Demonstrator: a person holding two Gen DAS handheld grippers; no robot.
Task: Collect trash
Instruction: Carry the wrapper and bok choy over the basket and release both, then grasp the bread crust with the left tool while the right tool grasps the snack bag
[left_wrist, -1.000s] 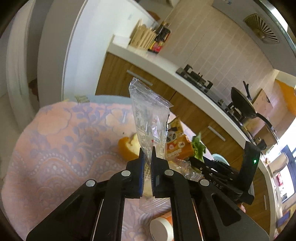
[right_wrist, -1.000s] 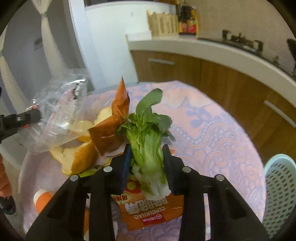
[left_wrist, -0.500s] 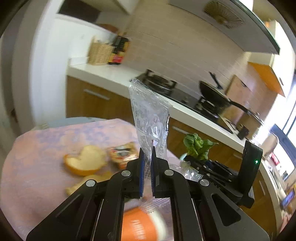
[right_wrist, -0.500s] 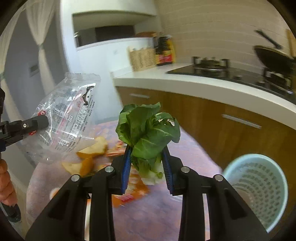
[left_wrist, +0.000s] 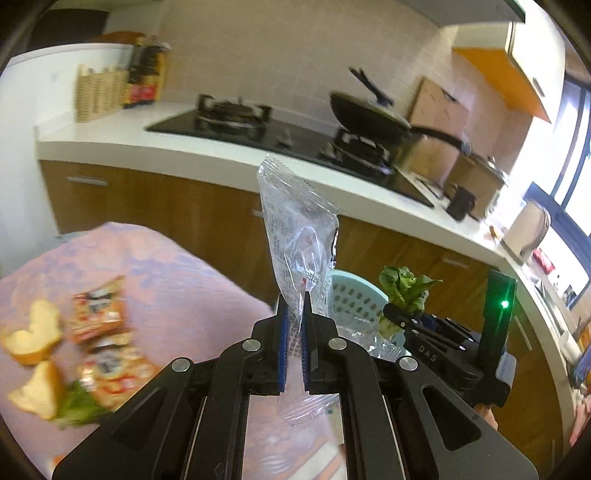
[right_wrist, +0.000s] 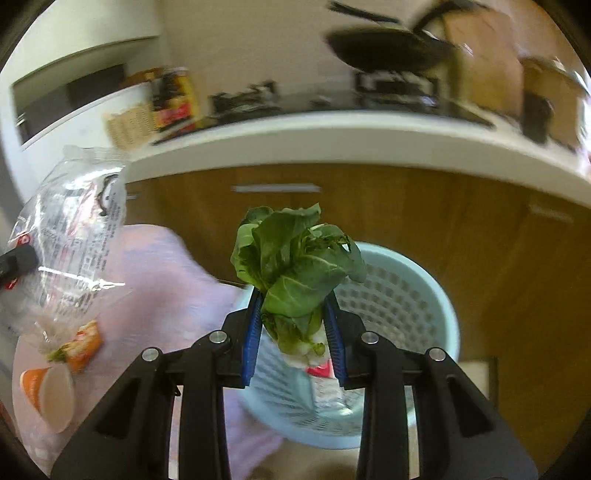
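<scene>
Trash was held in both grippers, close to the basket.

A clear plastic wrapper (left_wrist: 299, 236) was pinched upright in the left gripper (left_wrist: 294, 325), and a leafy green stalk (right_wrist: 295, 273) was clamped in the right gripper (right_wrist: 293, 328), held above the rim of the pale blue basket (right_wrist: 424, 295), in which some packaging was already seen. Left on the pink tablecloth (left_wrist: 177, 280) were snack packets (left_wrist: 98, 314), bread pieces (left_wrist: 31, 338) and an orange cup (right_wrist: 50, 391). Beyond, wooden cabinets (right_wrist: 480, 236) and a wok (left_wrist: 369, 112) were seen; nothing appeared to block the drop.
</scene>
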